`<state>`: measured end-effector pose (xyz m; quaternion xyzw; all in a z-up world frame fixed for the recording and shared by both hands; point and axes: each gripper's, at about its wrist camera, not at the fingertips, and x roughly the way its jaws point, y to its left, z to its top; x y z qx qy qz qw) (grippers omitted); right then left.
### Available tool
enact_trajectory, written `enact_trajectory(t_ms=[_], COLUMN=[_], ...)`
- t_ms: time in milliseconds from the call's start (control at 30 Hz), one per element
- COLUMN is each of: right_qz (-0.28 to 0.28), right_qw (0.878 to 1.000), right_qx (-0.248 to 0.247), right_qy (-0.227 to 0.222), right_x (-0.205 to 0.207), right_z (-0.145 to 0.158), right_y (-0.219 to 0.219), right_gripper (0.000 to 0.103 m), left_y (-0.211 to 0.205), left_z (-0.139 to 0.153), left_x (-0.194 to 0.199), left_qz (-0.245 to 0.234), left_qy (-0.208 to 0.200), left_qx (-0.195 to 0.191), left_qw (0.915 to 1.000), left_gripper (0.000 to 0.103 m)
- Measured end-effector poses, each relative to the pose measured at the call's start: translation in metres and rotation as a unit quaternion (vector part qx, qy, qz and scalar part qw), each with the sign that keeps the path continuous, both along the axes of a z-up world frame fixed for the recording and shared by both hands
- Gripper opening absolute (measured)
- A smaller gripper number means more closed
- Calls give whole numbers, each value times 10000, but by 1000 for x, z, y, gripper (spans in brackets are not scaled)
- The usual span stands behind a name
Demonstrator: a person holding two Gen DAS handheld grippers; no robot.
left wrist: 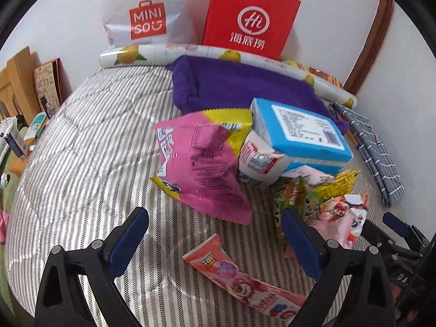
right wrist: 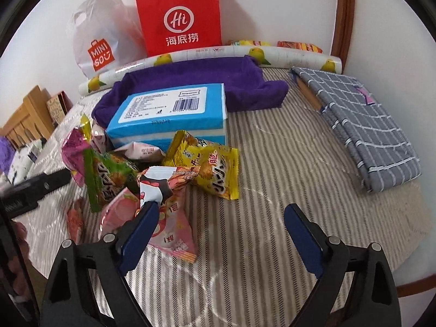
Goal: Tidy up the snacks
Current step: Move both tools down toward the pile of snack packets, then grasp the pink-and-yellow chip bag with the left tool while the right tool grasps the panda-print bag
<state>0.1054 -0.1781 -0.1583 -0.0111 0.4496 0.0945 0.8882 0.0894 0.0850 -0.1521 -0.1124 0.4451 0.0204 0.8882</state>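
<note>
A pile of snacks lies on the striped tablecloth point(left wrist: 95, 141). It holds a pink and yellow bag point(left wrist: 201, 160), a blue box point(left wrist: 302, 133), a white and red pack point(left wrist: 259, 160), a green bag point(left wrist: 294, 193), a yellow bag point(right wrist: 209, 171) and a pink strawberry bag point(right wrist: 174, 229). A long Toy Story bar point(left wrist: 239, 283) lies alone in front. My left gripper point(left wrist: 215, 242) is open and empty, just above that bar. My right gripper point(right wrist: 222, 231) is open and empty; its left finger is beside the pink strawberry bag.
A purple cloth point(left wrist: 239, 84) lies behind the pile. A lemon-print roll point(right wrist: 207, 54), a red paper bag point(right wrist: 181, 19) and a white Miniso bag point(right wrist: 100, 35) stand at the wall. A folded grey checked cloth point(right wrist: 362, 125) lies on the right.
</note>
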Motion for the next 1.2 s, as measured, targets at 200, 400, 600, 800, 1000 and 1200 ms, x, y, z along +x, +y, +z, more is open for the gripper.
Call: enact_trajectory(t_ms=[200,400,600,800,1000,1200], right_qz=[70,64,-17,-54,65,142], right_qw=[9999,9999,9992,9986,9985,9992], right_qx=[147,121,351,472,509,314], right_qy=[50,60,183,237,203,190], right_x=[4,12,21,25,21,14], right_z=[-2,-7,-13,-16,-16,-13], right_y=[7,14,11,13,12,2], right_gripper=[93,93,93,93,85,73], left_y=[4,8,10,7,14,18], left_z=[-11,-21,-27,-28,-24,-23], left_x=[6,12,18,22,19,15], left_qz=[27,84,64,60,190,305], left_qy=[65,166,199,179,228,258], left_qx=[-76,-101,-153,20,34,-12], left_qw=[9999,9998,9997,9998,9996,9992], left_gripper=[98,91,83,73,46,39])
